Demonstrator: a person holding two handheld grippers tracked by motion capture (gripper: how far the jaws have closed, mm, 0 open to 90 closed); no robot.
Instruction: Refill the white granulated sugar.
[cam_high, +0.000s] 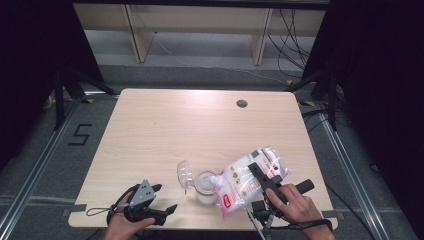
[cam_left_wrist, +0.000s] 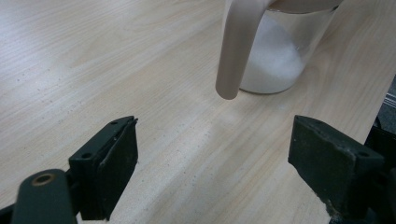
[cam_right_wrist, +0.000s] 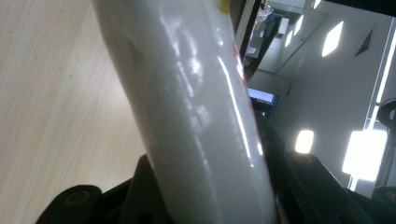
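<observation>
— Pale wood is seen from the high view: what is laid out on the table (cam_high: 150, 130)?

— A glass jar (cam_high: 205, 186) is stood near the front edge, its hinged lid (cam_high: 185, 174) thrown open to the left. A white bag (cam_high: 247, 180) is tilted over it, the mouth brought to the jar's rim, and is clamped by the right gripper (cam_high: 262, 182). The left gripper (cam_high: 157, 202) is held low at the front left, apart from the jar.

— And in the left gripper view?

— Jaws are spread wide, nothing between them. The jar (cam_left_wrist: 280, 56) is seen ahead, a modest heap of white grains banked at its base.

— The right gripper view?

— The bag (cam_right_wrist: 196, 116) is pinched between the jaws, bulging and glossy.

— How far along is it judged to be?

— Opening is done; pouring appears underway. The jar is filled only low, so more remains to be tipped in, and the lid is yet to be closed.
</observation>
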